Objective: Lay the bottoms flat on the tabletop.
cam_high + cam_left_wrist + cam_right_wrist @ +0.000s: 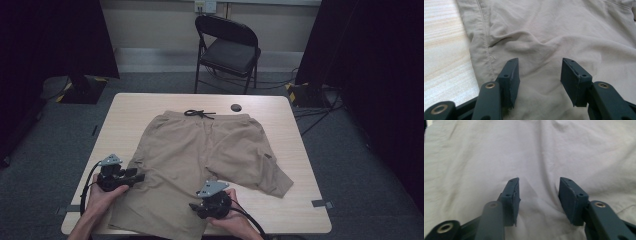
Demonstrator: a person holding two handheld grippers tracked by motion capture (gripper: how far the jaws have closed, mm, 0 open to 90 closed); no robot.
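Khaki shorts (200,150) lie flat on the wooden table (130,112), waistband and black drawstring (199,114) at the far side. My left gripper (139,177) hovers open over the left leg's outer seam, near the hem. In the left gripper view its jaws stand apart above the wrinkled cloth (544,42), with the side seam (485,37) to the left. My right gripper (194,206) sits open over the same leg's inner edge near the front. In the right gripper view the fabric (536,157) spreads under the parted jaws, nothing between them.
A black folding chair (227,50) stands beyond the table. A small dark round grommet (236,107) sits near the table's far edge. Cables (310,110) run on the floor at right. Bare tabletop (444,50) shows left of the shorts.
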